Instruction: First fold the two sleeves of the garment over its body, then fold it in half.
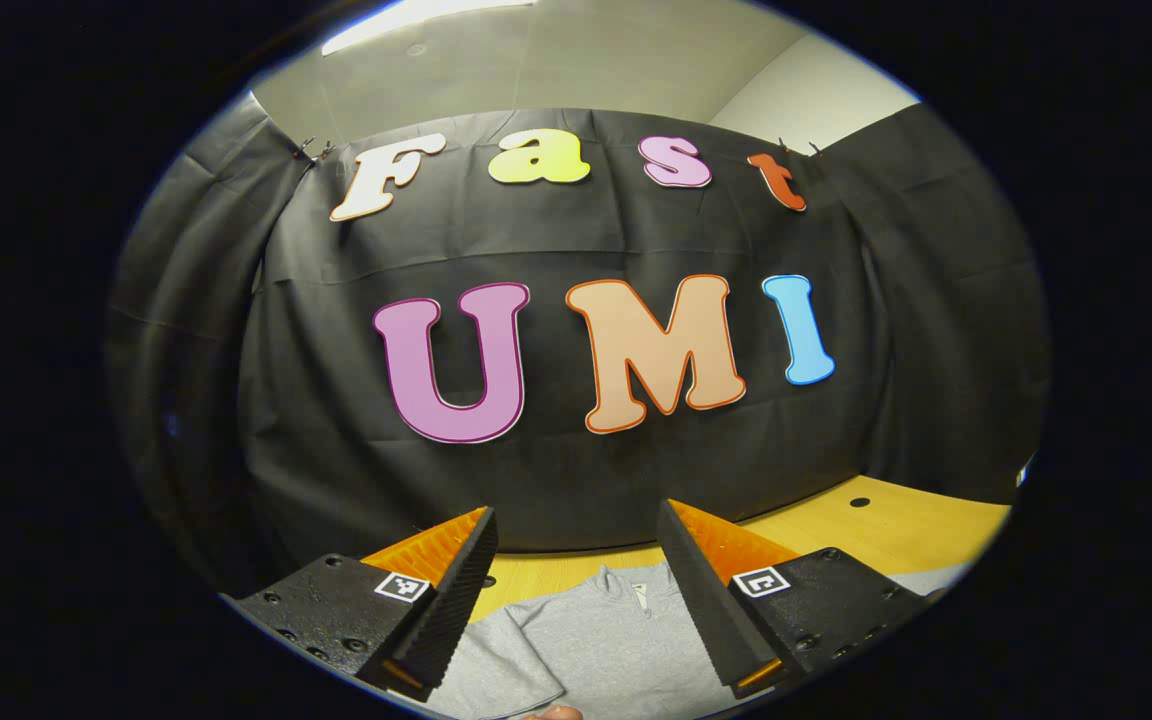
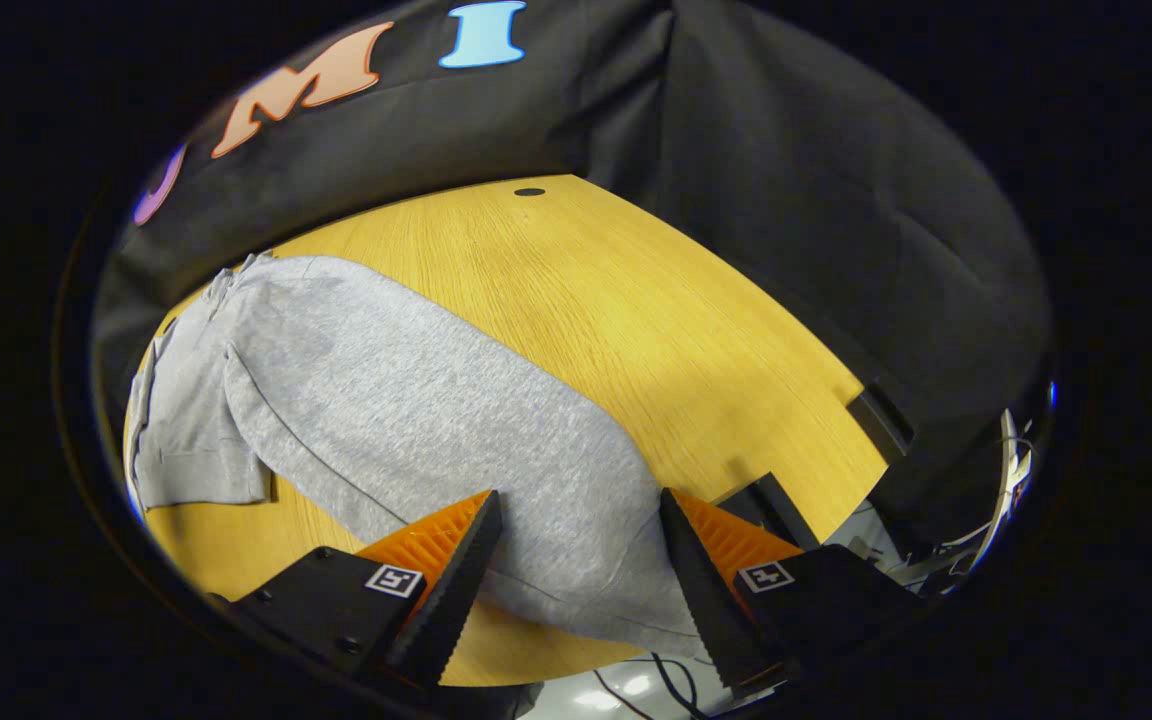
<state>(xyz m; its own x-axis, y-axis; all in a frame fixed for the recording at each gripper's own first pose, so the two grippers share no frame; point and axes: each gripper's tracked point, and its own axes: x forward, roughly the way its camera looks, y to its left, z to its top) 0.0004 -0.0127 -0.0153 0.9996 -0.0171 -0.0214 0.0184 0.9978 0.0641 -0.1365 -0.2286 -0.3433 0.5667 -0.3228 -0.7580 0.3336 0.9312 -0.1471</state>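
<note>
The grey garment (image 1: 616, 620) lies flat on the wooden table (image 1: 886, 530), its zip collar pointing toward the back wall. My left gripper (image 1: 576, 510) hovers open above its upper part, with nothing between the fingers. In the right gripper view, one long grey sleeve (image 2: 406, 420) stretches from the garment's body (image 2: 186, 430) across the table (image 2: 636, 300) to the near edge. My right gripper (image 2: 580, 495) is open over the cuff end of this sleeve, one finger on each side of it. I cannot tell whether the fingers touch the cloth.
A small round hole (image 2: 529, 191) sits in the table near the back wall. Cables (image 2: 666, 685) and a dark bracket (image 2: 881, 415) show past the table's near and right edges. Bare wood lies right of the sleeve. A fingertip (image 1: 556, 712) peeks in at the bottom edge.
</note>
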